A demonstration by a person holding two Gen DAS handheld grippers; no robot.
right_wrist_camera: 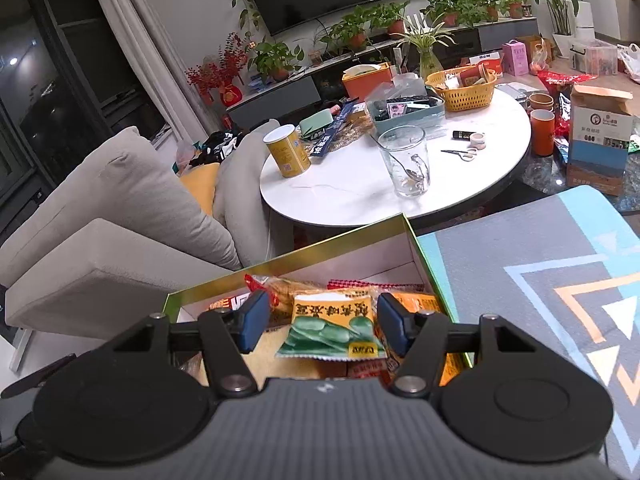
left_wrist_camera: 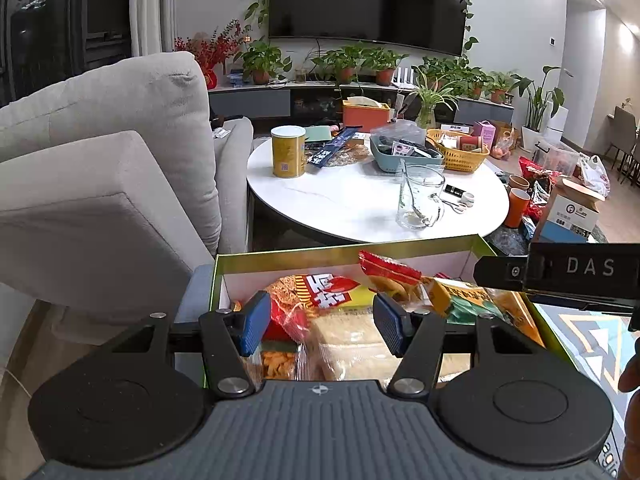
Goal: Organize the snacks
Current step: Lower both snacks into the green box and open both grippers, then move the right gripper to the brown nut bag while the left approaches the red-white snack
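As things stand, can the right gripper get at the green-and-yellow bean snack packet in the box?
Probably yes. The right gripper is open directly over the green-and-yellow bean snack packet, which lies on top of the pile in the gold-rimmed box; nothing covers it.

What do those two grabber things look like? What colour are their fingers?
Both look the same: the left gripper and right gripper have black angular arms with silver bolts, round black discs, a ribbed grey body, and ridged blue pads as fingertips. White "DAS" lettering marks one's side.
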